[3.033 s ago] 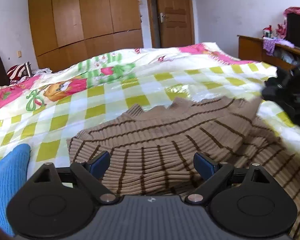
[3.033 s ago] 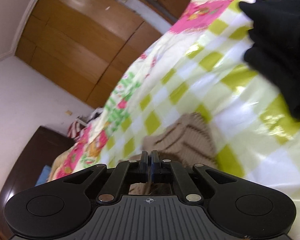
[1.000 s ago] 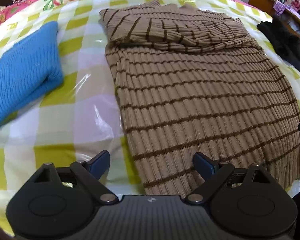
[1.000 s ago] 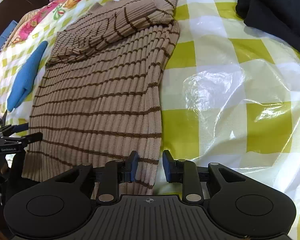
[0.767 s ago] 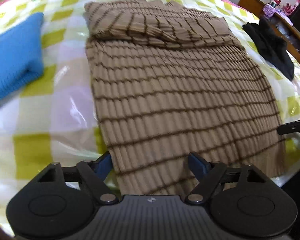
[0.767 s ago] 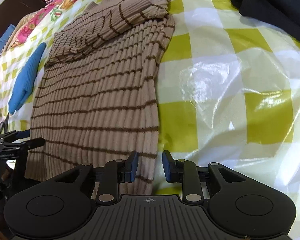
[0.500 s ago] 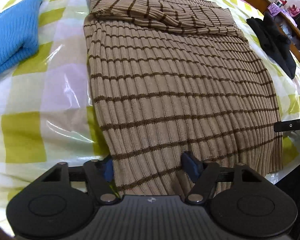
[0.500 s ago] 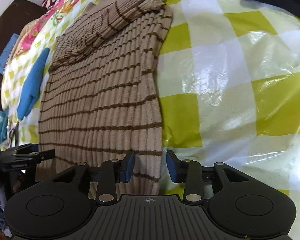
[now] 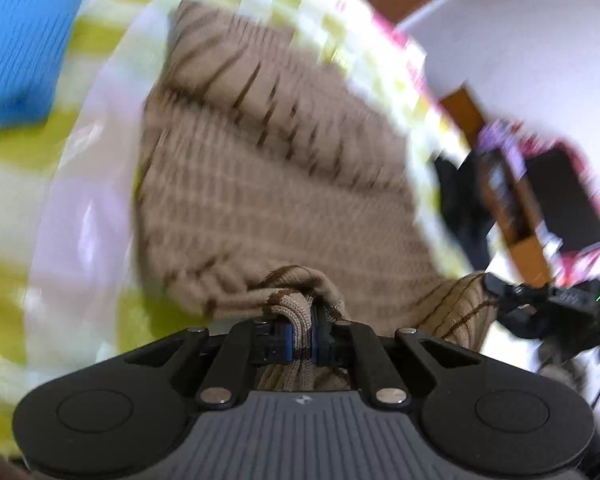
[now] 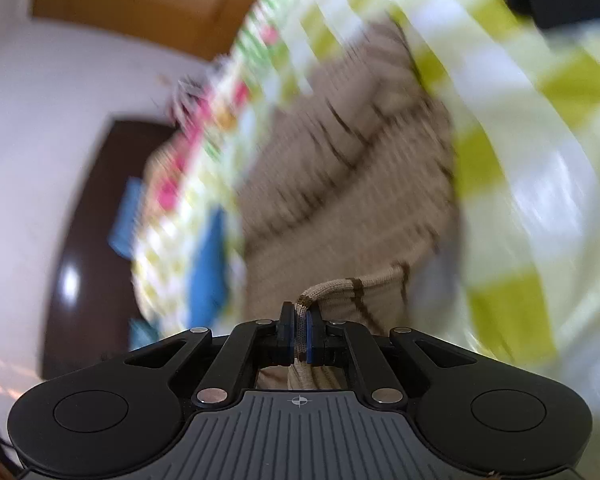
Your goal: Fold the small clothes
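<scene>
Both claws pinch the hem of a striped tan sweater [image 9: 260, 184] on a checked bed [image 10: 540, 168]; the left claw [image 9: 300, 334] clamps a bunched corner, the right claw [image 10: 299, 334] a thinner edge, each lifted clear of the bed while the upper body and folded sleeves lie flat; both views are blurred. The step looks like the bottom-to-top fold; next, the hem likely needs carrying level toward the collar; a blue garment [image 9: 24, 36] lies beside.

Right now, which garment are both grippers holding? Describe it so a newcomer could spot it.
On the checked bedspread lies a tan ribbed sweater with thin dark brown stripes. The left gripper and right gripper each pinch its hem. The cloth beside it is plain blue.
</scene>
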A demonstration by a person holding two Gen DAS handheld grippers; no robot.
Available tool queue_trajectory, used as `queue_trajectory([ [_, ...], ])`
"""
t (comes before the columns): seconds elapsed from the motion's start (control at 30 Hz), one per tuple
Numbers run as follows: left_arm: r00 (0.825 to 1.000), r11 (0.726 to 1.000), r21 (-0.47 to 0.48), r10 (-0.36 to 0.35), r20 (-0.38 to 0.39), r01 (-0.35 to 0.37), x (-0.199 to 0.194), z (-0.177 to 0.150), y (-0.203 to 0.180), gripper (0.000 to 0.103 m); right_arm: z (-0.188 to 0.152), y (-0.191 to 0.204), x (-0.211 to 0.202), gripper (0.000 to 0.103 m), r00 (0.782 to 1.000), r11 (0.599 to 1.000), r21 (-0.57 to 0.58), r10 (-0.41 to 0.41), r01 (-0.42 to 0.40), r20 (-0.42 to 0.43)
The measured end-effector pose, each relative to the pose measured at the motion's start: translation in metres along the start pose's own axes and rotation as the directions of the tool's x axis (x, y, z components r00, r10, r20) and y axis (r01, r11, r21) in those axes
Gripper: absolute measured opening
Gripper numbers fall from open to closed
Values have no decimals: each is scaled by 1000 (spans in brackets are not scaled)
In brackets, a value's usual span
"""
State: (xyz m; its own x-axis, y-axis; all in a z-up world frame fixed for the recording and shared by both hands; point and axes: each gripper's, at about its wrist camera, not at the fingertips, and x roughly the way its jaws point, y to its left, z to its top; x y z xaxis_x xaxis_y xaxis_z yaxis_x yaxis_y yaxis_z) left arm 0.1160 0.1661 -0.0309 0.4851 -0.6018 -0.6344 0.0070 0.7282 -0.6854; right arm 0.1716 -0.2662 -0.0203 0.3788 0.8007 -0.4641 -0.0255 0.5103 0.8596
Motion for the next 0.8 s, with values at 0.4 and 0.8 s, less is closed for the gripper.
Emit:
queue_trajectory([
  [0.4,963,993,-115,-2,270,34,75,190,46,22,169,-13,79,11,930,996,80,17,-50,367],
  [0.8,916,981,-121,188,354,-155,48,164,68,36,160,-7,102,16,894,918,-207,-247,339,373],
])
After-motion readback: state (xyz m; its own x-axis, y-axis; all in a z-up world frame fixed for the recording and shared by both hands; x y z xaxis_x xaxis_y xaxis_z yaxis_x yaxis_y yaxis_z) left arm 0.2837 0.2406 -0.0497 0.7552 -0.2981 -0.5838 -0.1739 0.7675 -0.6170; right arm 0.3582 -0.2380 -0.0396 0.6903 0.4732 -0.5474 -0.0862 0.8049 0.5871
